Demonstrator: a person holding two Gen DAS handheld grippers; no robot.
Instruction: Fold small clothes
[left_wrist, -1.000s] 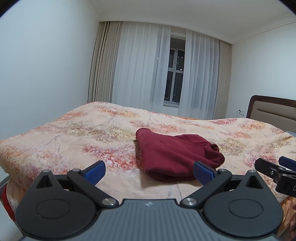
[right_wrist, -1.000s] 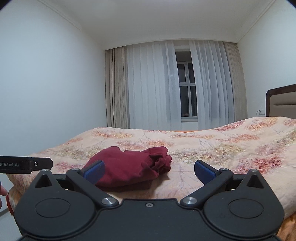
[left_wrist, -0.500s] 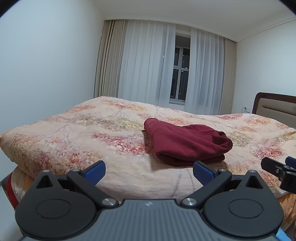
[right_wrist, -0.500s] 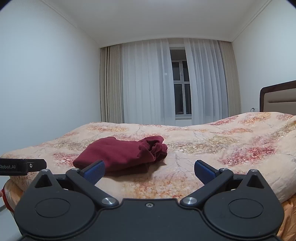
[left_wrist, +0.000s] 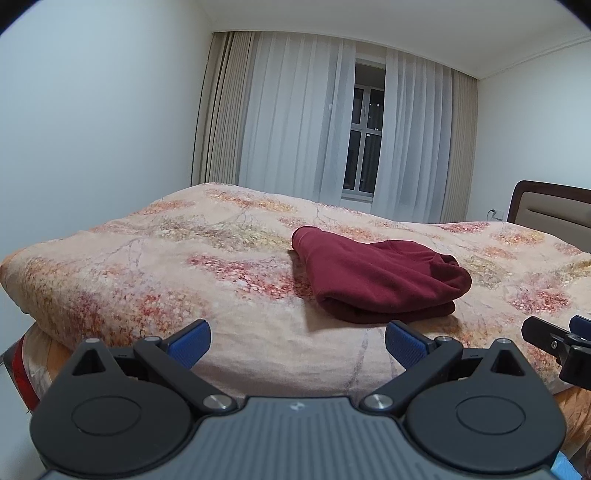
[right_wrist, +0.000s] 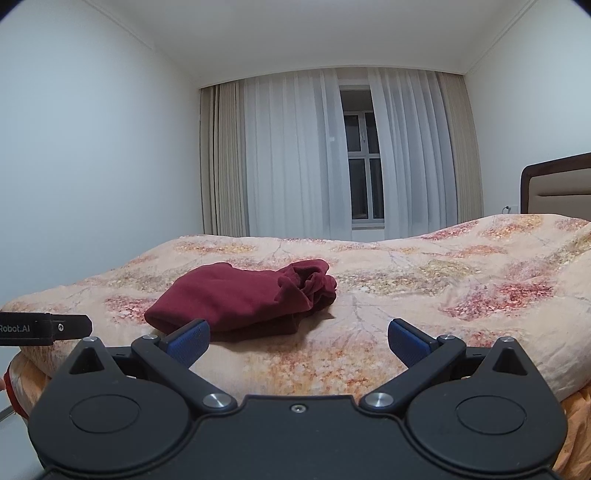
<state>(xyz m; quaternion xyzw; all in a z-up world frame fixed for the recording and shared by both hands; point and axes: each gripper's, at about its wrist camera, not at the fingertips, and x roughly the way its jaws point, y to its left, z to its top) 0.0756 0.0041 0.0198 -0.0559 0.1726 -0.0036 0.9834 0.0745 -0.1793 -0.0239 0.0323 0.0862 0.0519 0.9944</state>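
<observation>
- Item under work: a maroon garment (left_wrist: 380, 278), a knit top or trousers by appearance, type not determinable. It lies on the bed's floral quilt (left_wrist: 184, 266), toward the near edge, already doubled into a thick bundle.
- Condition of bundle: from the left wrist view the near edge shows stacked layers with a rounded fold to the right. From the right wrist view the garment (right_wrist: 243, 295) has a bunched, crumpled end at its far right, which looks untidy.
- Left tool (left_wrist: 297, 345): blue pads spread wide, nothing between them, held short of the bed edge and clear of the cloth.
- Right tool (right_wrist: 299, 341): likewise spread wide and empty, low at the bed edge, near the garment but not touching it.
- Assessment: the fold appears largely complete; the step in hand is judged to be either a finishing tidy or a withdrawal.
- Recommended practice if tidying: approach the crumpled end with the right tool, pinch only the top layer, tuck it under flat. Steady the opposite edge with the left tool so the stack does not slide on the soft quilt.
- Risk: the quilt gives underfoot; pressing down may catch quilt fabric with the garment.
</observation>
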